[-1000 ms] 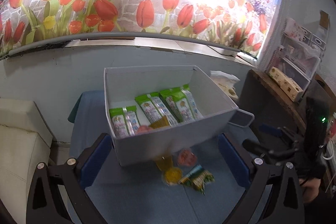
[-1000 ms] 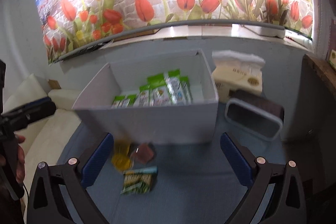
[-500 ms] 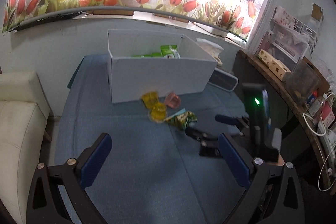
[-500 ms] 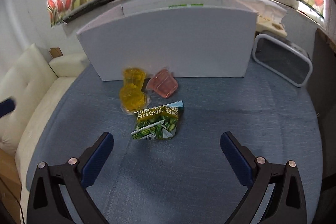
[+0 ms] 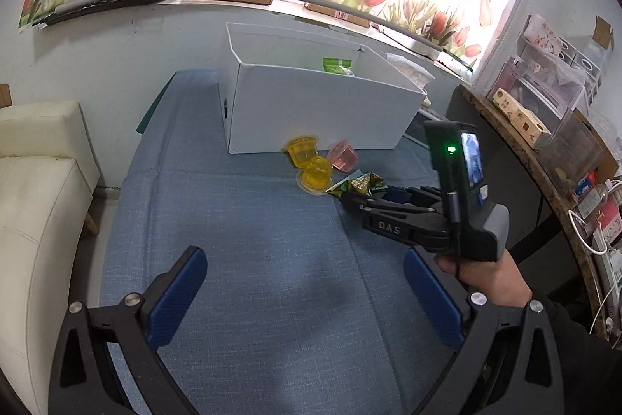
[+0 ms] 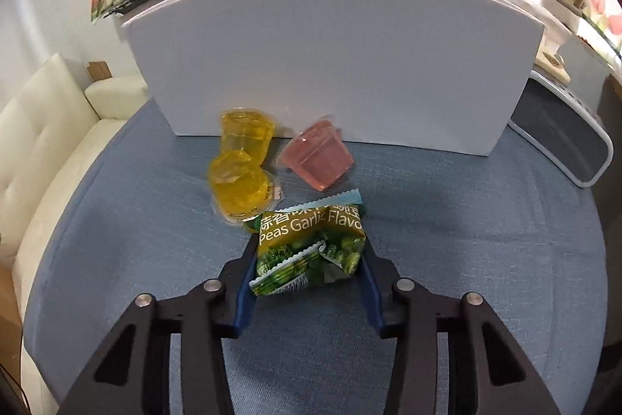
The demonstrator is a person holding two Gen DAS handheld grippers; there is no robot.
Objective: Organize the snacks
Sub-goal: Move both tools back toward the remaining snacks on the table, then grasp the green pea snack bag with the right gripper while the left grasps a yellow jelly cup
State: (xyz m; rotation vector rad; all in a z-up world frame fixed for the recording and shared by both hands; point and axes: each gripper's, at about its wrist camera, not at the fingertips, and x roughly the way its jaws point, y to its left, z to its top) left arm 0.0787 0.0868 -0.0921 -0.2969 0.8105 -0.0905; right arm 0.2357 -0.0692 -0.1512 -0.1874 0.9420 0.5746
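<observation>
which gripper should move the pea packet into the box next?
Right. The right gripper is already closed on the pea packet, close to the white box. The left gripper hangs open, farther back.

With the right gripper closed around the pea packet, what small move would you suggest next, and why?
Probably lift it straight up: the right gripper already pinches the pea packet, which lies on the blue cloth touching a yellow jelly cup, with the white box just beyond.

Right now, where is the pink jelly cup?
In the right wrist view, the pink jelly cup lies tipped on the blue cloth by the white box, right of two yellow jelly cups.
</observation>
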